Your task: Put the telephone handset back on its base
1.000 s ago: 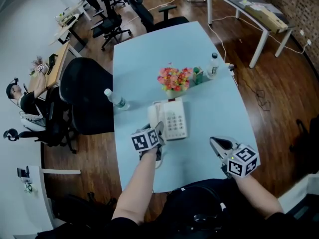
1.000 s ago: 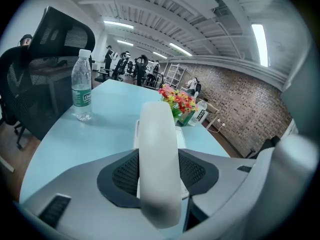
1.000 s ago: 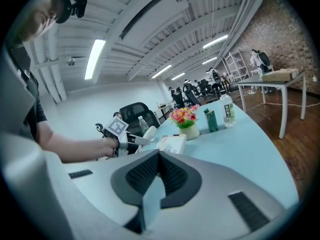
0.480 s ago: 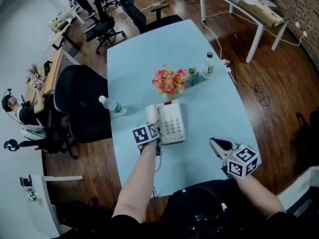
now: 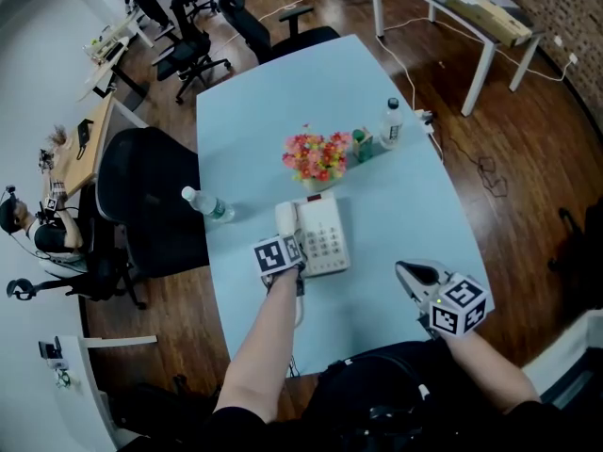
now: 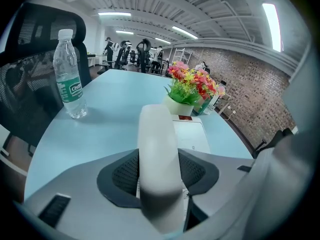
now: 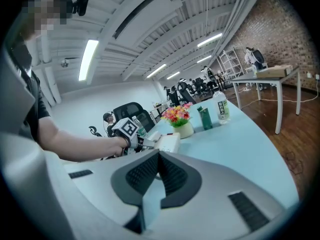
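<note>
The white telephone base point(image 5: 326, 236) with its keypad lies on the light blue table point(image 5: 396, 205), just in front of the flowers. The white handset point(image 5: 285, 217) lies lengthwise over the base's left side, and my left gripper point(image 5: 294, 250) is shut on its near end. In the left gripper view the handset point(image 6: 158, 154) runs straight out between the jaws, with the base point(image 6: 193, 135) just to its right. Whether the handset rests in the cradle cannot be told. My right gripper point(image 5: 405, 271) hovers by the table's near right, shut with nothing in it point(image 7: 159, 157).
A pot of bright flowers point(image 5: 317, 154) stands behind the phone, with a green carton point(image 5: 364, 144) and a bottle point(image 5: 391, 121) to its right. A water bottle point(image 5: 207, 205) stands near the left edge. A black office chair point(image 5: 141, 191) is at the table's left.
My left gripper has moved forward with the handset, bringing it along the base's left side. The right gripper has stayed put.
</note>
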The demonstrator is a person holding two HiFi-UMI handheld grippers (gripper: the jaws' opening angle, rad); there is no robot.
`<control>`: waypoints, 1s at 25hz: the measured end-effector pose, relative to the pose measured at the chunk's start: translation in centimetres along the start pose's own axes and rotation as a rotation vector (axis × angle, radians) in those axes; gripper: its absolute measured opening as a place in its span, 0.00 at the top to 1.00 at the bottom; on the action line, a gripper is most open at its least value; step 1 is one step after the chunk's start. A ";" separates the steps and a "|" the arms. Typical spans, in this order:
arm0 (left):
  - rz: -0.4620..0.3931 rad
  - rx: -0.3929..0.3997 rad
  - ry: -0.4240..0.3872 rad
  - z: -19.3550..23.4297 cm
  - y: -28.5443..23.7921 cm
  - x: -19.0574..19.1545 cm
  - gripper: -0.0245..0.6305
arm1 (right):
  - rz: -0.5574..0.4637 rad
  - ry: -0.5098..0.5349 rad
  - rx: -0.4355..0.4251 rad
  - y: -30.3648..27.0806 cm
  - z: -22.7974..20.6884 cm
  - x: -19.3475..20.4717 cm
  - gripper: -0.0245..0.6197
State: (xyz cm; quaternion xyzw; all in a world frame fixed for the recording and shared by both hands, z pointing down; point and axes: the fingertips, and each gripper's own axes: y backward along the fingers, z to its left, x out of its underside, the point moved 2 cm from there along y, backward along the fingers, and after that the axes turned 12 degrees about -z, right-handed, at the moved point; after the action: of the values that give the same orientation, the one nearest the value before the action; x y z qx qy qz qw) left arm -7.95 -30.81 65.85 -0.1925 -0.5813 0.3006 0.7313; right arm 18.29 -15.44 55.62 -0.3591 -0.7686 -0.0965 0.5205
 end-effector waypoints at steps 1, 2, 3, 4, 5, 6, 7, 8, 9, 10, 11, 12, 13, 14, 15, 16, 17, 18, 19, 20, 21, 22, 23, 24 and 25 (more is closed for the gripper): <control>0.002 -0.006 -0.002 0.1 -0.1 0.1 0.63 | 0.005 -0.004 0.000 0.0 0.1 0.0 0.93; 0.007 -0.013 -0.005 0.2 -0.1 0.3 0.63 | 0.008 -0.008 0.000 0.0 0.2 -0.1 0.93; 0.011 -0.018 -0.009 0.2 -0.2 0.4 0.63 | 0.010 -0.011 -0.001 -0.1 0.3 -0.2 0.93; 0.009 -0.022 -0.014 0.1 -0.2 0.3 0.63 | 0.010 -0.011 -0.002 -0.1 0.3 -0.2 0.93; 0.005 -0.026 -0.019 0.0 -0.2 0.2 0.63 | 0.010 -0.011 -0.002 -0.1 0.3 -0.2 0.93; 0.003 -0.030 -0.024 0.0 -0.2 0.1 0.63 | 0.010 -0.010 -0.001 -0.1 0.2 -0.2 0.93; 0.006 -0.035 -0.029 0.0 -0.2 0.2 0.63 | 0.009 -0.007 0.000 -0.1 0.1 -0.2 0.93; 0.011 -0.039 -0.033 0.1 -0.2 0.4 0.63 | 0.008 -0.004 0.001 -0.1 0.0 -0.1 0.93; 0.014 -0.041 -0.036 0.2 -0.3 0.6 0.63 | 0.007 -0.001 0.000 -0.1 -0.1 0.0 0.93; 0.008 -0.039 -0.037 0.1 -0.3 0.5 0.62 | 0.005 -0.001 0.000 -0.1 -0.1 0.1 0.93; -0.003 -0.037 -0.036 0.0 -0.2 0.2 0.62 | 0.001 -0.005 -0.001 -0.1 -0.1 0.0 0.93; -0.017 -0.035 -0.036 -0.1 -0.1 -0.1 0.62 | -0.002 -0.007 0.000 -0.2 0.0 -0.1 0.93; -0.032 -0.034 -0.039 -0.2 0.1 -0.4 0.62 | -0.004 -0.007 0.001 -0.2 0.0 -0.1 0.93; -0.047 -0.033 -0.041 -0.3 0.3 -0.8 0.61 | -0.003 -0.008 0.002 -0.1 0.0 -0.2 0.93; -0.062 -0.032 -0.040 -0.5 0.6 -1.2 0.61 | 0.000 -0.008 0.002 -0.1 0.1 -0.2 0.93; -0.074 -0.030 -0.036 -0.6 1.0 -1.6 0.61 | 0.001 -0.007 0.003 0.0 0.1 -0.2 0.93; -0.085 -0.028 -0.033 -0.7 1.4 -1.9 0.61 | 0.000 -0.003 0.004 0.0 0.1 -0.2 0.93; -0.095 -0.026 -0.033 -0.8 1.9 -2.1 0.61 | -0.001 0.003 0.004 0.1 0.1 -0.1 0.93; -0.104 -0.024 -0.034 -0.8 2.4 -2.3 0.61 | -0.002 0.009 0.003 0.0 0.1 0.1 0.93; -0.114 -0.022 -0.035 -0.8 2.8 -2.5 0.61 | -0.003 0.013 0.001 0.0 0.1 0.1 0.93; -0.125 -0.019 -0.034 -0.8 3.3 -2.7 0.61 | -0.005 0.016 -0.002 -0.1 0.3 0.2 0.93; -0.137 -0.012 -0.031 -0.7 3.8 -2.8 0.61 | -0.007 0.017 -0.006 -0.2 0.6 0.2 0.93; -0.149 -0.003 -0.028 -0.7 4.4 -3.0 0.61 | -0.009 0.018 -0.012 -0.4 0.9 0.1 0.93; -0.162 0.007 -0.026 -0.7 5.0 -3.1 0.62 | -0.012 0.017 -0.018 -0.5 1.4 -0.1 0.93; -0.174 0.017 -0.025 -0.6 5.6 -3.3 0.62 | -0.015 0.016 -0.025 -0.7 2.0 -0.4 0.93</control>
State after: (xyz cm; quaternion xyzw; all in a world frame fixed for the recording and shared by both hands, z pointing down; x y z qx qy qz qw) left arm -9.09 -28.76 59.74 -0.1314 -0.6023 0.2429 0.7490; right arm 16.45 -15.01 54.57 -0.3589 -0.7658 -0.1131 0.5214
